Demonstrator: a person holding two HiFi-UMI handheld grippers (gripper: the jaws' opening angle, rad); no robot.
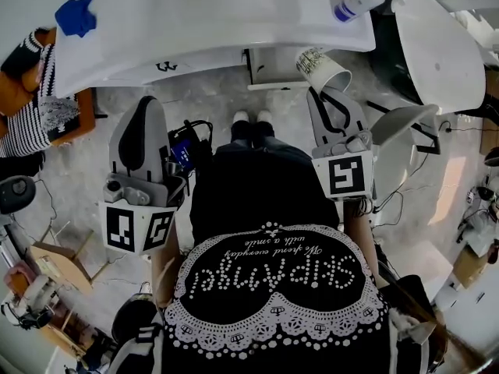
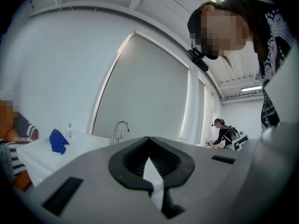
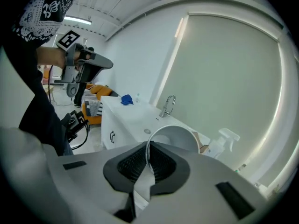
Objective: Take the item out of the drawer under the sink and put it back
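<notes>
Closest in the head view was the person's black top (image 1: 269, 287), with large dotted lettering, upside down and hard to read, and a script line ending "with a smile". Beyond it the right gripper (image 1: 321, 90) was clamped on a paper cup (image 1: 322, 67) with dark print on its wall. The cup hung over the floor just in front of the white sink unit (image 1: 203, 29), outside any drawer. A blue cloth (image 1: 76, 15) and a spray bottle (image 1: 355, 2) lay on the unit.

In the left gripper view, the left gripper (image 2: 149, 160) had its jaws pressed together with nothing between them.

In the right gripper view, the cup's rim sat pinched between the jaws, and its white inside (image 3: 175, 136) held nothing visible.
</notes>
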